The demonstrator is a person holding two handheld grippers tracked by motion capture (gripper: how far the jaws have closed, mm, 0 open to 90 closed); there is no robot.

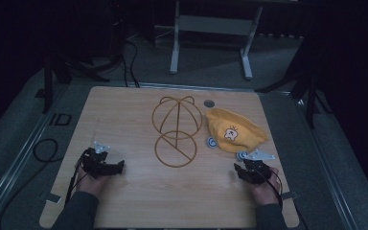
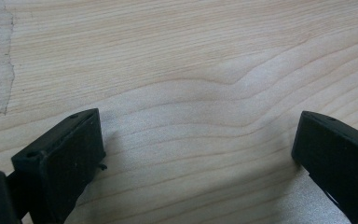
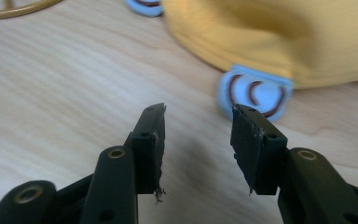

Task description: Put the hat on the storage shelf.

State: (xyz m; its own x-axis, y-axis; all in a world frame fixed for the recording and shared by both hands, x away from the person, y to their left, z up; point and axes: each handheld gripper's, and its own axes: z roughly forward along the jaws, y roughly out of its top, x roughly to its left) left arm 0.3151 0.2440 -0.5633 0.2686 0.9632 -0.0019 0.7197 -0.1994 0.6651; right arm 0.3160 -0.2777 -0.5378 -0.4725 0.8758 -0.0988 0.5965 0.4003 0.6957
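Observation:
A yellow cloth hat (image 1: 235, 132) with a small cartoon print lies on the right half of the wooden table (image 1: 124, 120). Two pale blue round ear flaps stick out from under it, one (image 1: 212, 142) at its left and one (image 1: 242, 155) at its near edge. In the right gripper view the hat (image 3: 279, 37) spreads across the top and the near flap (image 3: 255, 91) lies just beyond the jaws. My right gripper (image 1: 242, 171) is open, close to that flap. My left gripper (image 1: 118, 166) rests open on bare wood at the near left, its jaws wide apart (image 2: 196, 140).
A gold outline of two circles with ears (image 1: 176, 132) is drawn on the table's middle. A small round hole (image 1: 209, 103) sits near the far edge. Beyond the table stand a white frame (image 1: 211, 28) and dark stands; cables (image 1: 45, 148) lie on the floor at left.

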